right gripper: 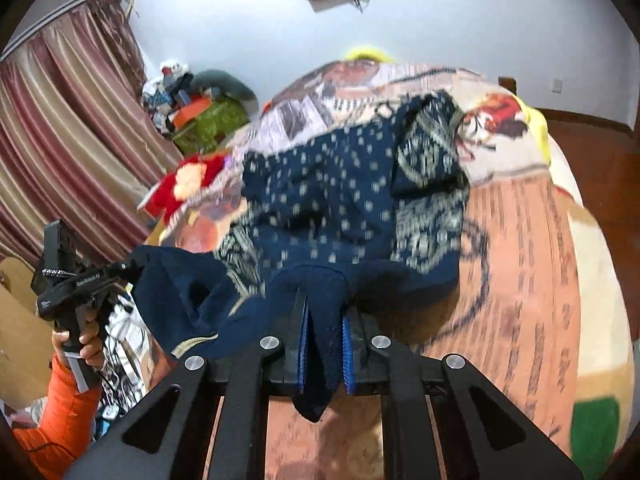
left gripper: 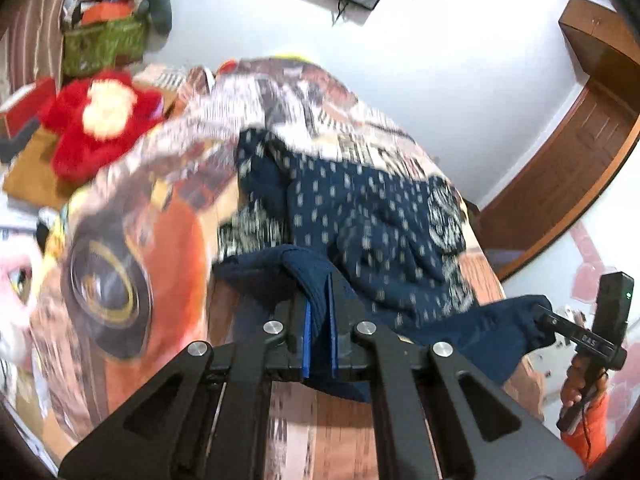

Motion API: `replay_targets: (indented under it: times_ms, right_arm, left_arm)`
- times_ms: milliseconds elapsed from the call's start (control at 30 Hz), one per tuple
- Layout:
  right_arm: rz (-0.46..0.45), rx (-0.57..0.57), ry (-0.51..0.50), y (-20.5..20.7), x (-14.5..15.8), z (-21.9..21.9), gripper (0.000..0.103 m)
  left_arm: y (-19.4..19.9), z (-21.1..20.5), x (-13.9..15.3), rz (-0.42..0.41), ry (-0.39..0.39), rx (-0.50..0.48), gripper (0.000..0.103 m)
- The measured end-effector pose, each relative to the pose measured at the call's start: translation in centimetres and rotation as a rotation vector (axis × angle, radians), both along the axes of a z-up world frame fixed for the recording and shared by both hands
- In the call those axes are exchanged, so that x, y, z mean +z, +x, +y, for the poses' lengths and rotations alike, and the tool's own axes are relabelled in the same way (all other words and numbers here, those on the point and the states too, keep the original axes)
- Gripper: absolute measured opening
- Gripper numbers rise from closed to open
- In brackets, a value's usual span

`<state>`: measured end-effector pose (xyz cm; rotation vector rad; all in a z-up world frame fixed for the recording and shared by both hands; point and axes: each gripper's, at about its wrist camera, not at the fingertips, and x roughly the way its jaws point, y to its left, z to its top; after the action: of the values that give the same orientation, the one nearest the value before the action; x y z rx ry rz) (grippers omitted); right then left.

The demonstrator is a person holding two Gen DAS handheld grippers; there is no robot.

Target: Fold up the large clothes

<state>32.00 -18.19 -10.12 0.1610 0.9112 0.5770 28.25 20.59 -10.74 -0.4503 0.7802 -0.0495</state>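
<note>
Left wrist view: navy patterned garment (left gripper: 360,208), judged soft, limp and light, is pinched at its near hem by left gripper (left gripper: 320,320) and right gripper (right gripper: 324,344), bulk draped over printed bedspread (left gripper: 132,248).

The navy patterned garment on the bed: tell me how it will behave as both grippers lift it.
The navy garment is likely floppy: it sags between the left gripper and right gripper. It is probably light, since thin pinched edges carry it. Its knit-looking hem probably resists slipping.
</note>
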Motion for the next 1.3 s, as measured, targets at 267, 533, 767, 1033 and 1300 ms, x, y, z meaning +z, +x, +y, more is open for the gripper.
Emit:
replay_targets:
  times_ms: [267,533,767,1033,1300]
  right_arm:
    - [-0.012,-0.059,0.021,7.8,1.4,0.1,0.011]
    - [0.037,-0.147,-0.013,19.1,-1.7,2.2,0.011]
    - [0.084,-0.187,-0.049,27.6,-5.7,4.5,0.011]
    - [0.109,-0.142,-0.053,31.0,-8.4,4.1,0.011]
    - [0.176,-0.014,-0.13,31.1,-5.8,3.8,0.02]
  left_arm:
    - [7.6,0.9,1.8,-0.032,0.067,0.081,0.005]
    - [17.8,3.5,-3.5,0.078,0.11,0.179,0.004]
    - [25.1,5.1,-8.6,0.16,0.164,0.238,0.003]
    - [27.5,6.2,-12.1,0.223,0.177,0.204,0.008]
    - [27.5,4.7,-9.9,0.301,0.325,0.073,0.011]
